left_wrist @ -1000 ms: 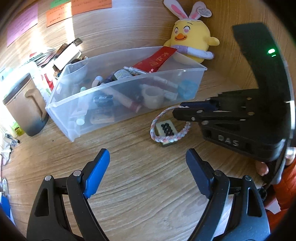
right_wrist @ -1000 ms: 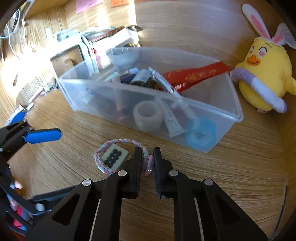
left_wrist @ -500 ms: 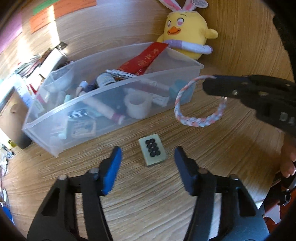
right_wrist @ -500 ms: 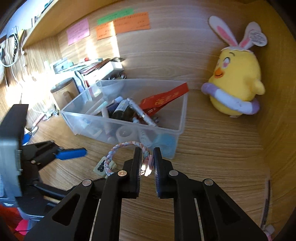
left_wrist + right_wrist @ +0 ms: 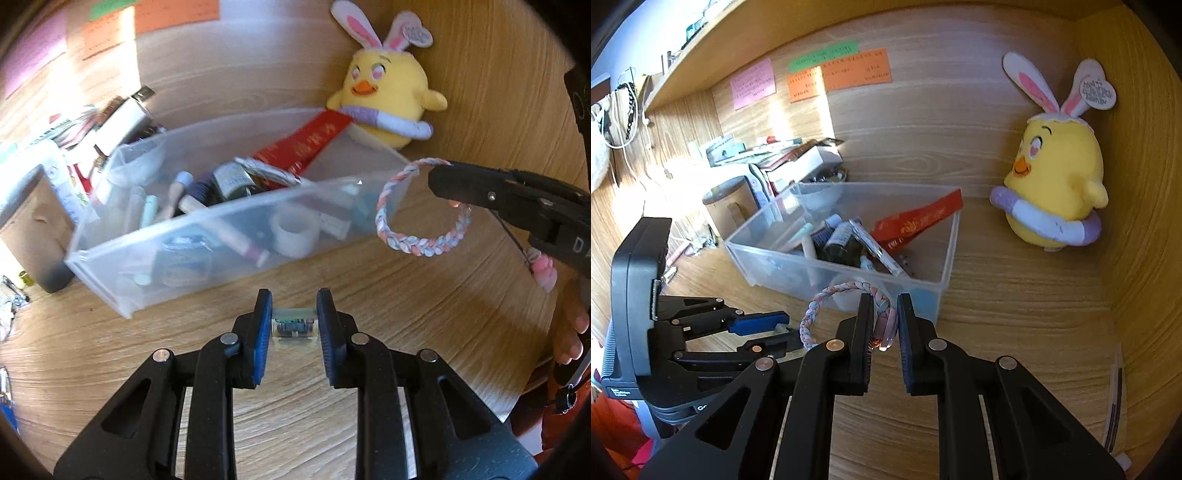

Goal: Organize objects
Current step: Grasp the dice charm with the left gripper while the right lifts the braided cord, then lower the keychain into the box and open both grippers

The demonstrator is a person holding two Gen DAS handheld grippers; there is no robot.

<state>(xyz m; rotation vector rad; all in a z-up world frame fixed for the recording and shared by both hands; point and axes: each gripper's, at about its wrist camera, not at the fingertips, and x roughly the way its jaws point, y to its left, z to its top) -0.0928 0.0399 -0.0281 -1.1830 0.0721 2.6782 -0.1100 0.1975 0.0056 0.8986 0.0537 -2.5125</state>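
The left gripper (image 5: 294, 325), black with blue pads, has just been closing, and its jaws are now pressed on both sides of the small pale-green tile with black dots (image 5: 294, 326); a second ago the jaws stood wide and the tile lay apart from them, ringed by the bracelet. The tile is held just above the wooden desk (image 5: 424, 306), near the front wall of the clear plastic bin (image 5: 207, 236) filled with tubes, bottles and tape rolls.

The right gripper (image 5: 885, 321), all black, is clamped on the pastel braided cord bracelet (image 5: 417, 247). The bracelet, flat on the desk a second ago, is now lifted clear and hangs in the air beside the bin's right end. A yellow plush chick with rabbit ears (image 5: 384, 99) is seen in the desk's back right corner.
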